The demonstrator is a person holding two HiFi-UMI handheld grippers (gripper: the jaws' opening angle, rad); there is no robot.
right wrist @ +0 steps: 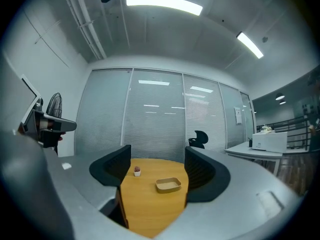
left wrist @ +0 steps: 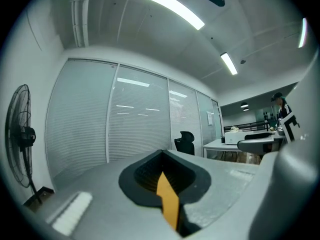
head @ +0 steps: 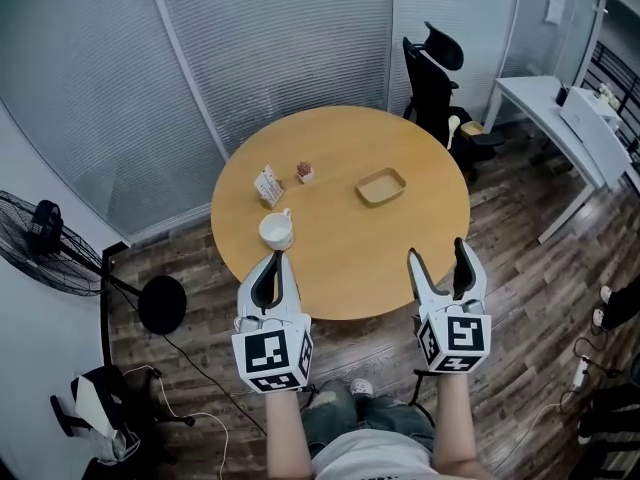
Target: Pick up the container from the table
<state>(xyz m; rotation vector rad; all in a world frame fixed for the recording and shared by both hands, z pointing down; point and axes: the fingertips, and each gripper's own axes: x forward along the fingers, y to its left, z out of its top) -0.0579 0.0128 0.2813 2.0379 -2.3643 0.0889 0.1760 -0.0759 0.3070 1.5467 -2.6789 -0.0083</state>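
At the near edge of the round wooden table [head: 350, 253]: left gripper [head: 276, 259] pinched shut on nothing, right gripper [head: 437, 251] spread wide and empty, shallow tan container [head: 381, 186] well ahead.

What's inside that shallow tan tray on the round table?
Nothing shows inside the tray: seen from above, its flat bottom looks bare. The patch of table under it is covered, so that cannot be seen.
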